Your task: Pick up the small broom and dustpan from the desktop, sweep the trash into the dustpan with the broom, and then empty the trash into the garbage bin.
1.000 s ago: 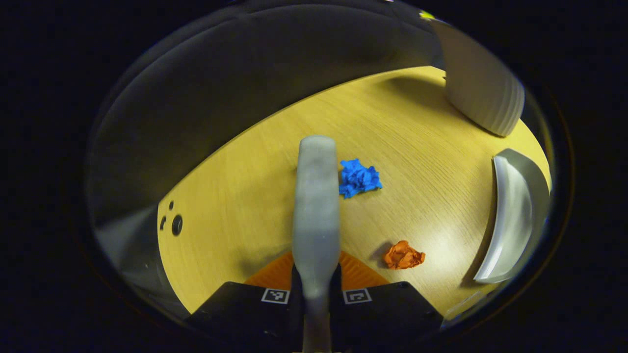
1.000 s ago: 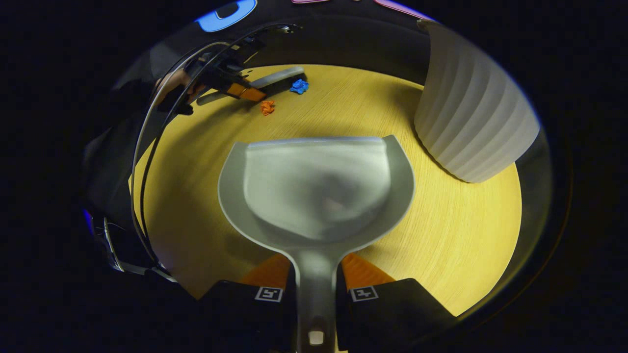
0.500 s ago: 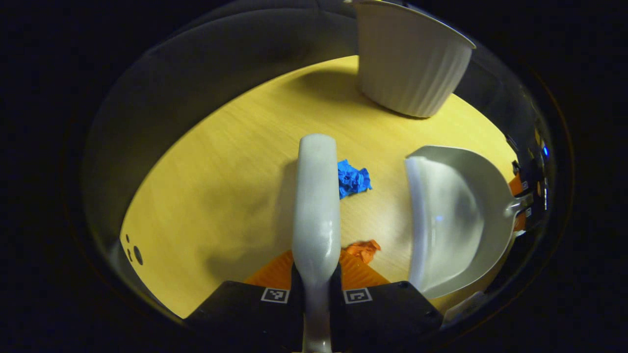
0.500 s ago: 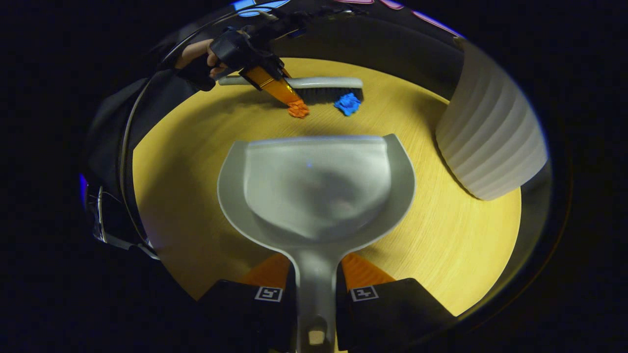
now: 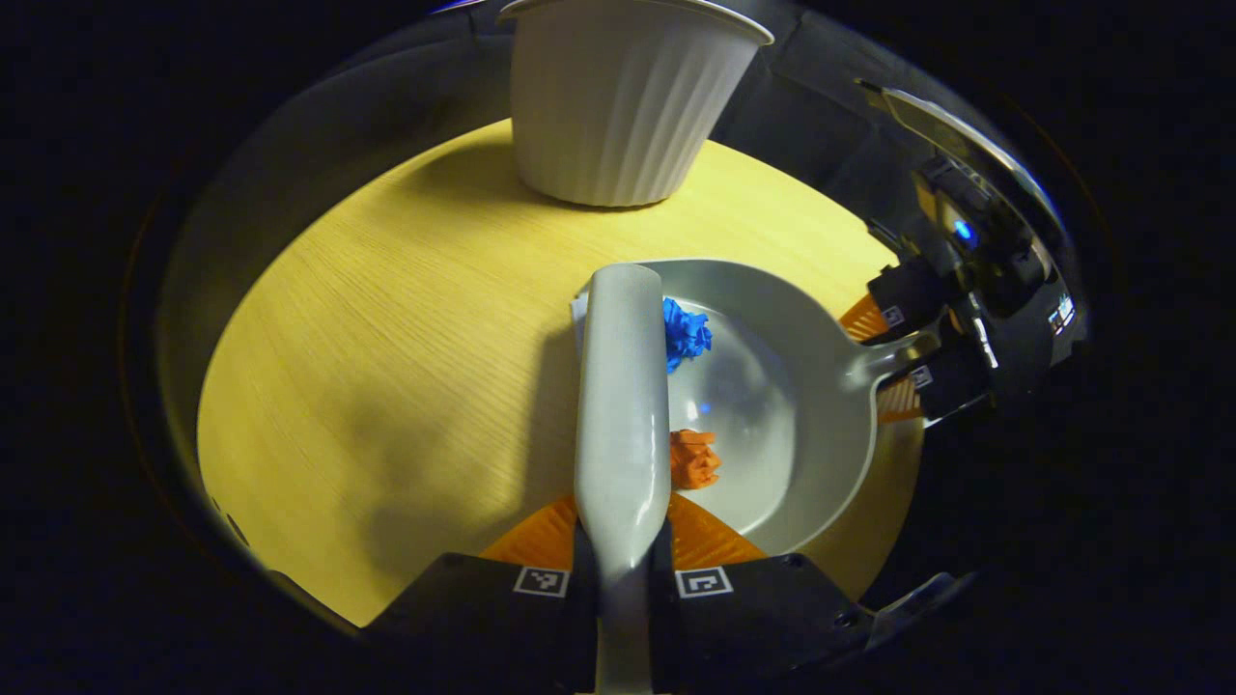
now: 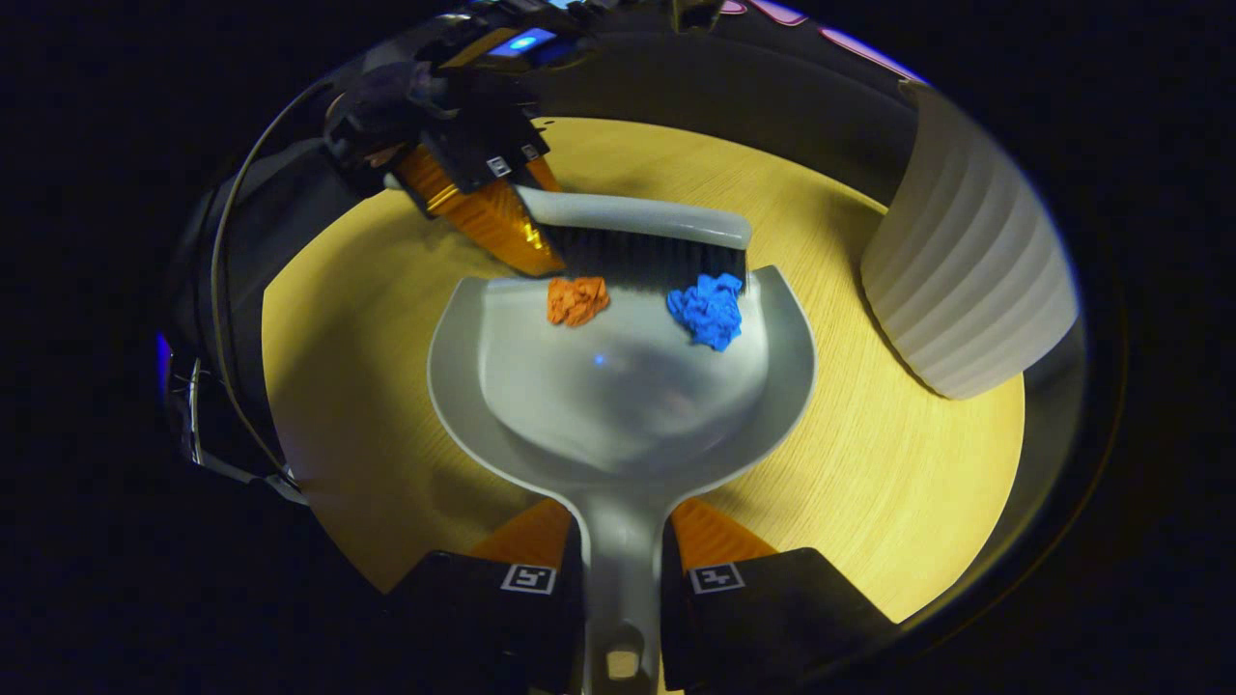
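Observation:
My left gripper is shut on the grey broom, whose dark bristles rest at the dustpan's front lip. My right gripper is shut on the handle of the grey dustpan, which lies flat on the wooden desktop. A crumpled blue paper ball and an orange one lie inside the pan, just past the lip, against the bristles. In the left gripper view the blue ball and orange ball sit beside the broom in the dustpan.
A white ribbed garbage bin stands on the desktop beyond the pan; in the right gripper view the bin is to the right. A hand and a sleeve hold the left gripper at the far left.
The broom has swept both paper balls toward the dustpan and over its lip into the pan. Broom and dustpan have come together; the bin now shows ahead of the left gripper.

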A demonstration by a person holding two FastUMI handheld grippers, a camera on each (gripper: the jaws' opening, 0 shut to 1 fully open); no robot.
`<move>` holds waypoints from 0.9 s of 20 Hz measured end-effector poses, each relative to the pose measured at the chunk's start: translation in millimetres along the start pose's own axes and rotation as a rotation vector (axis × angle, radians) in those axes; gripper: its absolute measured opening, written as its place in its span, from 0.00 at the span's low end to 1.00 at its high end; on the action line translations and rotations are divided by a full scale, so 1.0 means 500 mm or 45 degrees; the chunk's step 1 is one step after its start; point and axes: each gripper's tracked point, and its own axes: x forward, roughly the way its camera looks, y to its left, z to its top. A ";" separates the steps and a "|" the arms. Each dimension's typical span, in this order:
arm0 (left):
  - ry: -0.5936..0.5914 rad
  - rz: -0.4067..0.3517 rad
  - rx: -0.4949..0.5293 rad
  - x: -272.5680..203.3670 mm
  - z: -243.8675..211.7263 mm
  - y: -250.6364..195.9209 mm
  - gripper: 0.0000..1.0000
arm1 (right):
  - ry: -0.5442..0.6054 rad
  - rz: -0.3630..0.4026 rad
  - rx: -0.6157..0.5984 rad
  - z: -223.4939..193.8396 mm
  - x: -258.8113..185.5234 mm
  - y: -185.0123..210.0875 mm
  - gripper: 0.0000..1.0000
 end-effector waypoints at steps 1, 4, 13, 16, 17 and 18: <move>-0.004 0.039 0.005 -0.009 -0.006 0.005 0.25 | -0.007 -0.001 0.021 0.008 0.002 -0.018 0.35; -0.077 0.149 -0.078 -0.039 -0.004 0.007 0.28 | -0.036 -0.003 0.071 -0.005 -0.001 -0.043 0.35; -0.334 0.457 -0.474 -0.117 -0.155 -0.003 0.25 | -0.082 -0.108 0.120 -0.010 -0.052 -0.060 0.35; -0.311 0.481 -0.532 -0.081 -0.268 0.012 0.25 | -0.079 -0.181 0.148 -0.004 -0.075 -0.057 0.31; -0.315 0.479 -0.553 -0.067 -0.294 0.016 0.25 | -0.071 -0.205 0.166 0.000 -0.079 -0.051 0.35; -0.324 0.478 -0.573 -0.054 -0.314 0.021 0.25 | -0.064 -0.223 0.190 0.002 -0.087 -0.046 0.35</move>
